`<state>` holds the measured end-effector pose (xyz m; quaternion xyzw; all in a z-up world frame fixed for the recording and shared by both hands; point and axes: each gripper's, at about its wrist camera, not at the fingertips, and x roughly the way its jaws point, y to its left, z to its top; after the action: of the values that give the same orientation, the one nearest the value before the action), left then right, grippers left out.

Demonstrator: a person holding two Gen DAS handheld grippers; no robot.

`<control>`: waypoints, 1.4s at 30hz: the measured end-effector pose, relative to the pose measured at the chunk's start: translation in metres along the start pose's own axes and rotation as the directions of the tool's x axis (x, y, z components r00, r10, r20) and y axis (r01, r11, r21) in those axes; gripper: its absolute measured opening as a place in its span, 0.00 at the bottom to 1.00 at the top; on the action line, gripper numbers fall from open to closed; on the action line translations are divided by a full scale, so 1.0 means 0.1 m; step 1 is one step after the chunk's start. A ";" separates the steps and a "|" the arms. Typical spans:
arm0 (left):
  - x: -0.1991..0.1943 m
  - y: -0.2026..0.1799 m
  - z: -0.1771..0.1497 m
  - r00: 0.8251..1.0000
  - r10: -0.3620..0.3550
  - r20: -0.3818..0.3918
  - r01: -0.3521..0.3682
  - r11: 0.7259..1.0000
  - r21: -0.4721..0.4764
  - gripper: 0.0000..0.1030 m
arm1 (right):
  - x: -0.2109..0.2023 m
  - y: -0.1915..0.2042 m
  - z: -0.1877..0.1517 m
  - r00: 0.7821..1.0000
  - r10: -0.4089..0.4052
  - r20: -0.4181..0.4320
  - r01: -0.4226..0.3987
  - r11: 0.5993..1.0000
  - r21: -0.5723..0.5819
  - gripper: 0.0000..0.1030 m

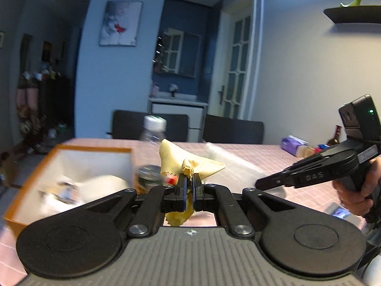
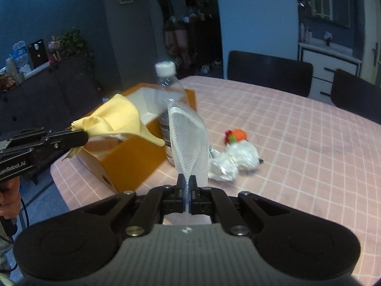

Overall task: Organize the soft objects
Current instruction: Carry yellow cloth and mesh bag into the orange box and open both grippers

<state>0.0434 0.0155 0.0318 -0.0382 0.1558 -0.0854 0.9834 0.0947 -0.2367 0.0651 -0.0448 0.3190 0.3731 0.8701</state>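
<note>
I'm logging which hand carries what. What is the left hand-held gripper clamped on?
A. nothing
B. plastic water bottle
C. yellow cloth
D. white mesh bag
C: the left hand-held gripper is shut on the yellow cloth; the right one pinches the white mesh bag.

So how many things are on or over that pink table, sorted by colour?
Yellow: 1, cloth
Orange: 1, box
Clear: 1, bottle
White: 2, mesh pouch, plush toy
Total: 5
</note>
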 end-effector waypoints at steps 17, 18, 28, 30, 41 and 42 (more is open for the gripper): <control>0.06 0.84 0.39 0.978 0.144 -0.152 -0.141 0.989 0.034 0.04 | 1.02 1.01 0.73 0.981 0.191 -0.034 -0.192 0.980 -0.050 0.00; 0.11 0.89 0.38 0.973 0.145 -0.177 -0.141 0.989 0.034 0.04 | 1.11 1.04 0.74 0.981 0.189 -0.046 -0.191 0.981 -0.044 0.00; 0.51 1.25 0.18 0.896 0.166 -0.413 -0.127 0.985 0.121 0.04 | 1.89 1.32 0.75 0.975 0.103 -0.198 -0.124 0.988 -0.097 0.00; 0.58 1.26 0.15 0.879 0.178 -0.441 -0.124 0.981 0.149 0.04 | 2.02 1.35 0.74 0.970 0.084 -0.230 -0.114 0.986 -0.119 0.00; 0.79 1.31 0.01 0.814 0.185 -0.550 -0.090 0.977 0.195 0.05 | 2.40 1.37 0.66 0.948 0.050 -0.315 -0.107 0.980 -0.167 0.01; 0.81 1.31 0.01 0.810 0.189 -0.556 -0.091 0.976 0.199 0.05 | 2.41 1.38 0.66 0.947 0.049 -0.317 -0.109 0.979 -0.175 0.01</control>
<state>0.1398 0.1297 -0.0045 0.0810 0.4380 -0.0324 0.8947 0.1602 0.0323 -0.0022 -0.1730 0.4164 0.4247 0.7851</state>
